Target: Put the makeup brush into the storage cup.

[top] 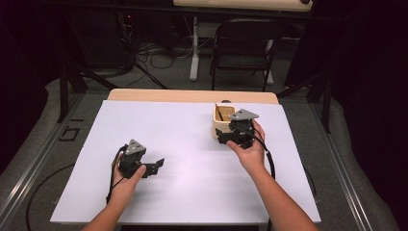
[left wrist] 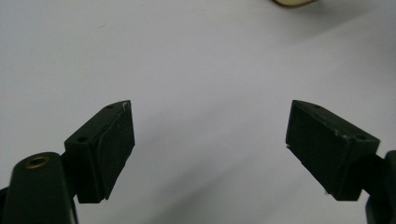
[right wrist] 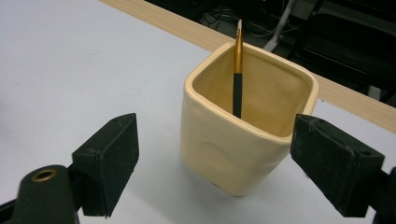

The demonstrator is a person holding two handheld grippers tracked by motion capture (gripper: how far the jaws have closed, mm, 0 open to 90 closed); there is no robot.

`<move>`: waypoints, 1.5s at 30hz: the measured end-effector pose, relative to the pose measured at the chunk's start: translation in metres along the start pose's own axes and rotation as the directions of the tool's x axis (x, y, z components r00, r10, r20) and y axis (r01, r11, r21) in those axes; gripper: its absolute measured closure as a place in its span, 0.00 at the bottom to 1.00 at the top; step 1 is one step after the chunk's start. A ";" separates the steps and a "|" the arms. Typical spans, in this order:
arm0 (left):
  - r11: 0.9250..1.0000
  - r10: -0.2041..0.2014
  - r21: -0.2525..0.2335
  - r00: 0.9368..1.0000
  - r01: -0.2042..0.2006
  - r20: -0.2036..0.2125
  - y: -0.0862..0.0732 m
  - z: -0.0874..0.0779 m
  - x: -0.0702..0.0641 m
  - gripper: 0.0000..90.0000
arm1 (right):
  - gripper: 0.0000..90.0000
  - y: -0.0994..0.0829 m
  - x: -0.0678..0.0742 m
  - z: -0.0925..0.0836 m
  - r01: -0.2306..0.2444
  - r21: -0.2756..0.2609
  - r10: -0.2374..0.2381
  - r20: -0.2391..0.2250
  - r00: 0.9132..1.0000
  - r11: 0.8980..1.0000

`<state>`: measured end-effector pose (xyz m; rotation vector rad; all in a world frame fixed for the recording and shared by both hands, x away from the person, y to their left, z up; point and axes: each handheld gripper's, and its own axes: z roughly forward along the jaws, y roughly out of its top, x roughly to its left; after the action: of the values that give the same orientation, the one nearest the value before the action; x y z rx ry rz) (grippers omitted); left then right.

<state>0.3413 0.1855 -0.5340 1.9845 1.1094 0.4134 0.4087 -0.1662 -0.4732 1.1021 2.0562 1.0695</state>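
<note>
A cream cup [right wrist: 243, 140] stands upright on the white table [top: 192, 144], near its far edge, with a brush [right wrist: 237, 70] leaning inside it, tip up. The right tool [right wrist: 215, 158] sits just in front of the cup, its jaws spread wide to either side of the cup and not touching it, holding nothing. The left tool [left wrist: 210, 144] lies well apart from the cup, nearer the person, over bare table; its jaws are also wide apart and empty
</note>
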 end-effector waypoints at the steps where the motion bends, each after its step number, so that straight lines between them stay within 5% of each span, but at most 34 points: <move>1: 1.000 0.000 0.000 1.000 0.000 0.000 0.000 0.000 0.000 0.18 | 0.17 -0.001 0.001 -0.002 -0.001 -0.009 0.001 -0.004 1.000 1.000; 23: 1.000 0.003 -0.006 1.000 -0.003 0.001 0.000 -0.001 0.000 0.18 | 0.17 -0.027 0.015 -0.029 0.035 -0.026 -0.035 -0.002 0.999 0.999; 45: 1.000 0.001 -0.010 1.000 -0.001 0.003 0.000 -0.001 -0.002 0.18 | 0.17 -0.075 0.015 -0.062 -0.007 -0.037 0.008 0.010 1.000 0.999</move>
<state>0.3394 0.1849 -0.5332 1.9769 1.1028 0.4160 0.3231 -0.2030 -0.5062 1.0961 2.0180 1.0984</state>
